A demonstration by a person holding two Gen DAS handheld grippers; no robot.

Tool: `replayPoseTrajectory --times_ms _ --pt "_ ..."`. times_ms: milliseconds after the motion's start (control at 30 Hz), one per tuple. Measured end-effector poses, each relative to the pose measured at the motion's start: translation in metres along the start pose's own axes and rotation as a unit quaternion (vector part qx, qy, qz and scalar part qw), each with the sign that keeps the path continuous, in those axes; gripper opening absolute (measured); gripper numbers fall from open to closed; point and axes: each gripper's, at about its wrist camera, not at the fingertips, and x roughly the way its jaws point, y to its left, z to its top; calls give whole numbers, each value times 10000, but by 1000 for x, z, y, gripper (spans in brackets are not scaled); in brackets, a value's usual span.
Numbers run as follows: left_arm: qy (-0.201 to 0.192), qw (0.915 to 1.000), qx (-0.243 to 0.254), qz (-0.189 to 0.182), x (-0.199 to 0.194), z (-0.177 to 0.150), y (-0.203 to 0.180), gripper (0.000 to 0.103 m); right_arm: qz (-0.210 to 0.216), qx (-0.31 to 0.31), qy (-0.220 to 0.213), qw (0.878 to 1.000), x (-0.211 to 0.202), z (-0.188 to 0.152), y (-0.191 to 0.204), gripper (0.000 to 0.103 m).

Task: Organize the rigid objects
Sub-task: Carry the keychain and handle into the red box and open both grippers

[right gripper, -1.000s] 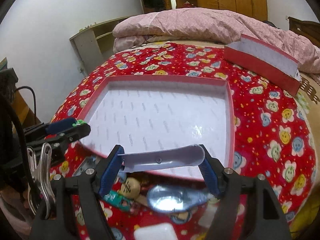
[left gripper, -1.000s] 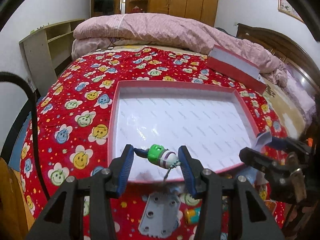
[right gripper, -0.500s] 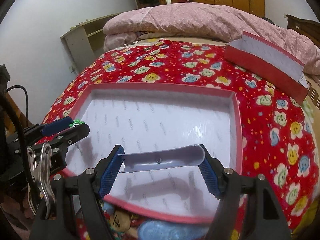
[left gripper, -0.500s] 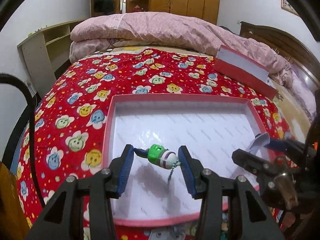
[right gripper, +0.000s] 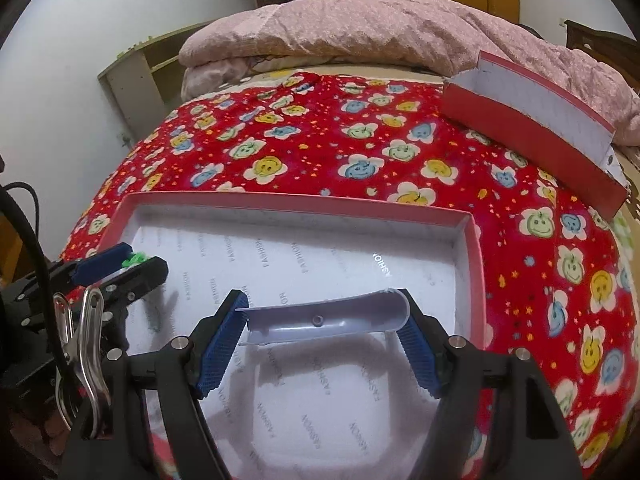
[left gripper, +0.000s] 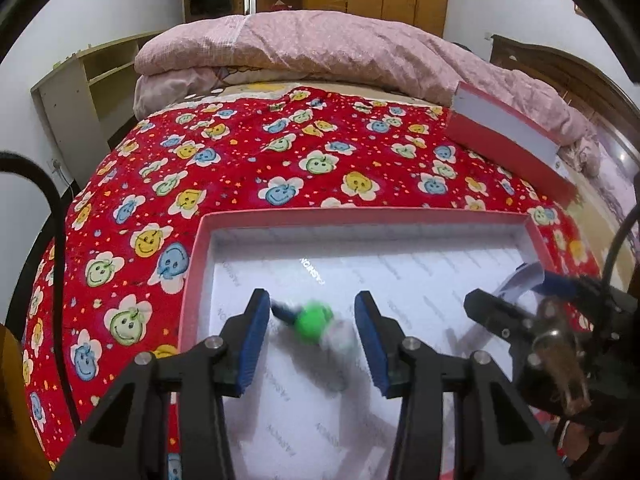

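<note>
A shallow pink-rimmed box point(left gripper: 360, 214) with a white printed floor lies on the bed; it also shows in the right wrist view point(right gripper: 296, 200). My left gripper point(left gripper: 308, 320) hangs over its near left part. Between its blue pads a small green and white toy point(left gripper: 314, 322) is blurred and no longer touches the right pad. My right gripper point(right gripper: 324, 320) is shut on a curved lilac plastic piece point(right gripper: 324, 318), held endwise above the box floor. Each gripper shows in the other's view, the right one point(left gripper: 520, 288) and the left one point(right gripper: 120, 264).
A red flowered blanket point(left gripper: 240, 168) covers the bed. A red and white box lid point(right gripper: 532, 120) stands tilted at the far right. A folded pink quilt point(left gripper: 340, 48) lies behind it. A shelf unit point(left gripper: 80, 88) stands at the left wall.
Both grippers have moved forward over the box. The left jaws have spread and the green toy has come loose, now blurred. The right gripper still holds the lilac piece.
</note>
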Motion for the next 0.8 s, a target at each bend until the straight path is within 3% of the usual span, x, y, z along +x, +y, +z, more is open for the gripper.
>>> replayPoseTrajectory --times_ms 167,567,800 --pt "208 9995 -224 -54 13 -1 7 47 -5 92 82 9999 12 -1 -3 75" --pt "94 9999 -120 28 13 -4 4 48 -115 -48 40 9999 16 -3 0 75" --pt "95 9999 -121 1 13 -5 2 62 -59 -24 14 10000 16 -2 -1 77"
